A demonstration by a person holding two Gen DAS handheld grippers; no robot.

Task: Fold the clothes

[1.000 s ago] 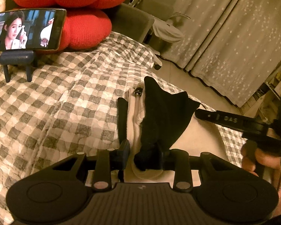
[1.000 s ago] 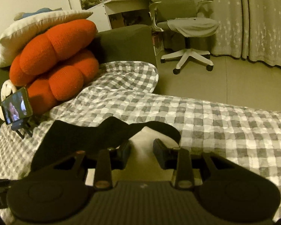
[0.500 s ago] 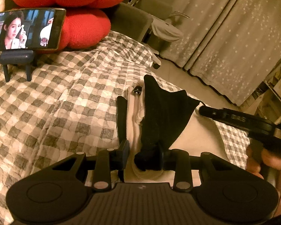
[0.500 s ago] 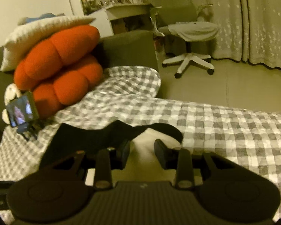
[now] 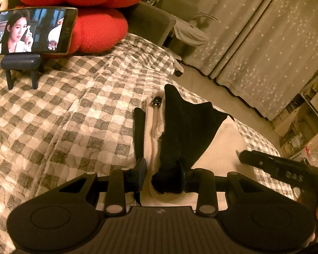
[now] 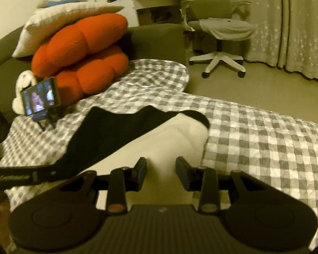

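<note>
The left gripper [image 5: 161,176] is seen partly closed, w/ a bunched black-and-cream corner of the garment [image 5: 180,131] caught between its fingers; the right-hand pad is pressed into the black wad, while a narrow gap is left beside the left-hand pad. Whether the cloth is firmly clamped can't be told for sure, but it is gathered & held there. The right gripper [image 6: 160,174] is held w/ jaws apart, approx. half open, nothing gripped; cream fabric of the garment [image 6: 180,135] is seen through the gap, just under the tips. Contact w/ the cloth can't be confirmed.

The garment is laid on the checked bedspread [image 5: 63,116], near its edge toward the floor. In the left wrist view its long axis is run straight away from the left gripper, w/ a black flap folded over the cream body and a pointed black tip directed toward the far end. A phone [image 5: 31,33] on a small stand is placed further up the bed, in front of red cushions [image 5: 95,27].

Vs. 1 s ago: the left gripper's hold and the flap's shape are unchanged. The right gripper's arm [image 5: 282,171] has been shifted lower & further right in the left view, and the right wrist view has been swung so that more of the cream panel and black flap is shown; its jaws are kept at the same opening.
</note>
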